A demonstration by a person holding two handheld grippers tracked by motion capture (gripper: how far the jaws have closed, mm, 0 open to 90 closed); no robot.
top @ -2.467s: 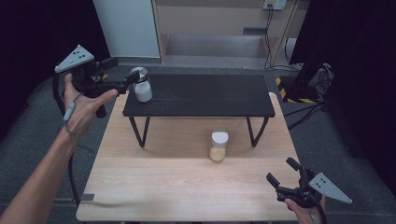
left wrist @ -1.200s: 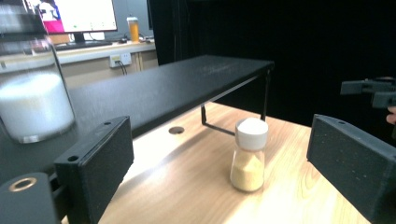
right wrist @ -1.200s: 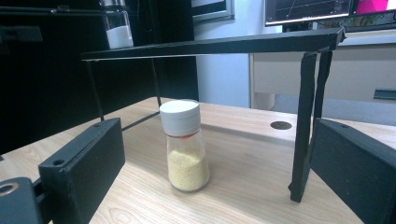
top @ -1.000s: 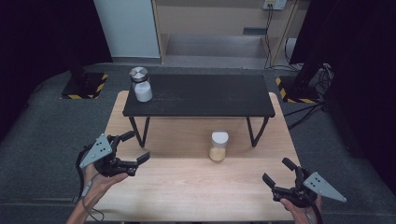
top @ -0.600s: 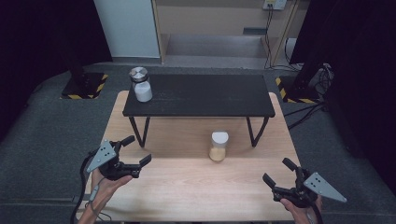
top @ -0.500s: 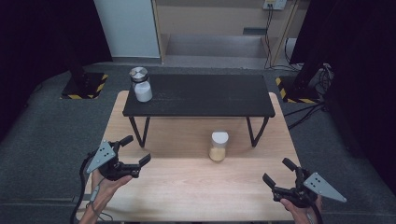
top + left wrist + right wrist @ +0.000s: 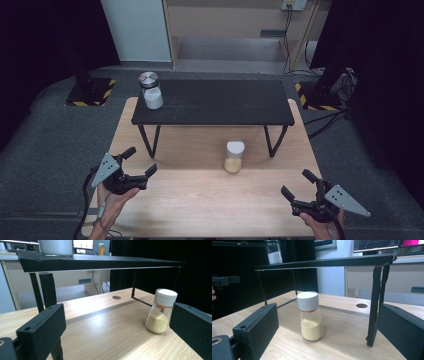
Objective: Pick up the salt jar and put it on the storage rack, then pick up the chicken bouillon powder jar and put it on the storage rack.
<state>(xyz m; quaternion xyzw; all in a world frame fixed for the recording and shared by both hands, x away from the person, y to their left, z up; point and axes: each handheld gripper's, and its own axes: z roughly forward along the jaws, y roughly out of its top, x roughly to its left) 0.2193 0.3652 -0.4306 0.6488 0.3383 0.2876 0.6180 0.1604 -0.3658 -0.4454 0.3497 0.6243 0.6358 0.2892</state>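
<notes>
Person at the near edge of a light wooden table (image 7: 200, 200), one gripper in each hand. Left gripper (image 7: 140, 162) low over the table's near-left part, jaws spread wide and just been opening, nothing between them. In the left gripper view both black jaws stand far apart with bare wood between, and the yellow-powder jar (image 7: 161, 311) sits farther off, toward the right jaw but not touching it.

Right gripper (image 7: 298, 184) at the near-right corner, held low, jaws also wide apart and empty. In the right gripper view the same jar (image 7: 310, 316) stands upright on the wood ahead, between the lines of the two jaws but well clear of both.

The jar has a white cap, glass body, yellow grains filling the lower half. In the high view it (image 7: 234, 156) stands on the wood right of centre, just in front of the black shelf (image 7: 215, 102), close to the shelf's right legs. It is nearer the right gripper than the left, apart from both.

The black shelf is a low bench on thin black legs across the far half of the table. On its far-left corner stands a second jar (image 7: 150, 90) with a silver lid and white powder, upright, well apart from both grippers. Grey carpet floor around the table, dark curtains left and right.
</notes>
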